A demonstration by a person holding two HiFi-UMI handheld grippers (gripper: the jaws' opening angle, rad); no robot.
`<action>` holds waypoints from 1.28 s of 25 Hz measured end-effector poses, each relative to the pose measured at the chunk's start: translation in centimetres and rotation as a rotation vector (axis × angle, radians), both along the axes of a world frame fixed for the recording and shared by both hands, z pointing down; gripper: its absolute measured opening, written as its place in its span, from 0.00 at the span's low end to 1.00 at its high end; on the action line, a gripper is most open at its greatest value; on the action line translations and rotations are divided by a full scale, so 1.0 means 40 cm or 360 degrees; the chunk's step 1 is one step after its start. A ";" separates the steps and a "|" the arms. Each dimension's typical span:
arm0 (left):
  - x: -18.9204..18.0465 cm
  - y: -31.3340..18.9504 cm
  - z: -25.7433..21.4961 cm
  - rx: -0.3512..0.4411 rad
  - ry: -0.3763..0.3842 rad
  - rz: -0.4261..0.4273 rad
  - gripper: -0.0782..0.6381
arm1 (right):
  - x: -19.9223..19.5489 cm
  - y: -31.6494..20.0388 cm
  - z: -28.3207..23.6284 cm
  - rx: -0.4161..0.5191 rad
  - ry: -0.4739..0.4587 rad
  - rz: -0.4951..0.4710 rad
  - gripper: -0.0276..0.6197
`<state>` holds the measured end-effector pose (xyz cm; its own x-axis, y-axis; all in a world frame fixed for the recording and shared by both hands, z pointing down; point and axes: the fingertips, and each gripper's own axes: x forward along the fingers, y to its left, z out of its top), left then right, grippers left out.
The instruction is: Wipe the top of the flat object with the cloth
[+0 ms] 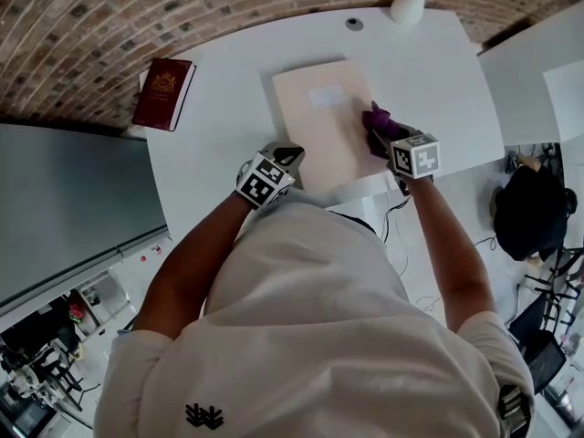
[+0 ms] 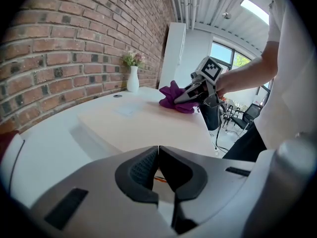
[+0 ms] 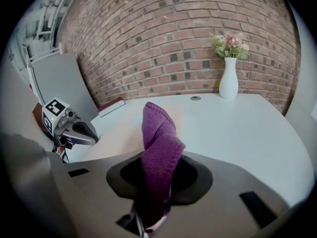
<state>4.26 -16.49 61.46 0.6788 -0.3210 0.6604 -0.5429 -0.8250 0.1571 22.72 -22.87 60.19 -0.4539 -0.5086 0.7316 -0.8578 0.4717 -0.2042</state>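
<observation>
The pale beige flat rectangular board (image 1: pixel 319 126) is lying on the white tabletop (image 1: pixel 210 162), stretching ahead of both grippers and between them. The purple knitted cloth (image 1: pixel 379 119) is sitting at the board's edge just ahead of the right gripper (image 1: pixel 377 138). That gripper's jaws are clamping a bunched fold of it, with the free end sticking up past the tips. The left gripper (image 1: pixel 290 157) is waiting at the board's near corner on its own side, jaws pressed together with nothing between them.

This is looking like the start of a wiping pass. To do it well, the right gripper should be tilting down so that cloth, not jaw tips, is meeting the surface. It should then be sweeping toward the left gripper in overlapping strokes under light, even pressure. The left gripper could be pinning the near corner, since a thin board is likely to be sliding on the smooth top. The white vase of flowers (image 1: pixel 408 5) far ahead and the dark red book (image 1: pixel 164 92) beyond the left gripper are sitting well clear.
</observation>
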 end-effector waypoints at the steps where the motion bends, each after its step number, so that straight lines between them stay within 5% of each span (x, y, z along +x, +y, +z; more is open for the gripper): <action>1: 0.001 -0.001 -0.001 0.0000 -0.0001 0.0001 0.15 | 0.016 -0.005 0.001 -0.0004 0.0016 0.0013 0.24; 7: 0.001 0.000 -0.001 -0.0008 -0.0010 0.0005 0.14 | 0.012 -0.018 -0.032 0.0032 0.0022 0.0014 0.24; 23: 0.004 0.001 -0.003 0.0026 -0.0045 0.0042 0.14 | -0.489 0.021 -0.070 0.0003 -0.0232 -0.0608 0.24; 32: -0.002 0.000 -0.001 0.0024 -0.0057 0.0019 0.15 | -0.423 -0.019 -0.025 -0.0013 -0.0179 -0.0502 0.24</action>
<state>4.18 -16.49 61.44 0.6587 -0.3232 0.6795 -0.5382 -0.8335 0.1253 5.81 -23.64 59.21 -0.6664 -0.3244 0.6714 -0.6416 0.7083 -0.2946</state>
